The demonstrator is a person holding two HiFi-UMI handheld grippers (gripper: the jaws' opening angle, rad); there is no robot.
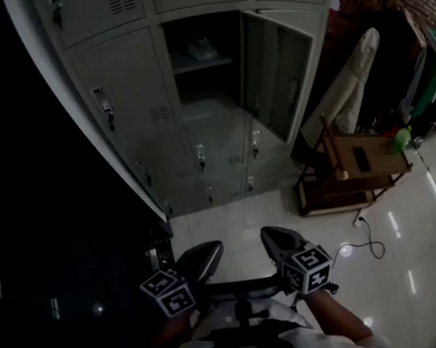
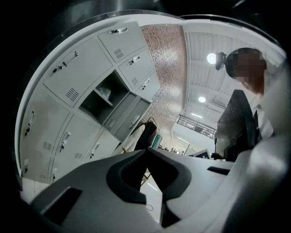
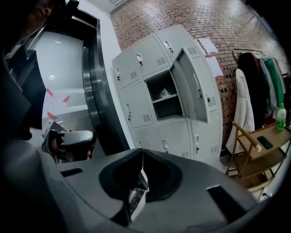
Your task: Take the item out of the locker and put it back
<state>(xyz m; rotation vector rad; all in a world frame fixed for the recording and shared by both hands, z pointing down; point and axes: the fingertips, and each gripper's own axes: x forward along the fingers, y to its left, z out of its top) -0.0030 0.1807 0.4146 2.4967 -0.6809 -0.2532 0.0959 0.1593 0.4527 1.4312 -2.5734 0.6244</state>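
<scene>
Item (image 1: 202,48) is seen on the upper shelf of the open locker (image 1: 165,72), well ahead of both pairs of jaws — nothing is held. The left gripper (image 2: 146,150) and right gripper (image 3: 142,153) are each shown with 2 jaws pressed together, empty. If the shelf is reached with the jaws unopened, the item may be shoved deeper. The swung-out door (image 1: 278,72), ahead and right of the jaws, may be knocked. The item's kind and outline cannot be made out — too dim, too small — and the space under the shelf is lost in shadow.

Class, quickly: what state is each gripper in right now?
Grey left gripper: closed, holding nothing.
Grey right gripper: closed, holding nothing.
</scene>
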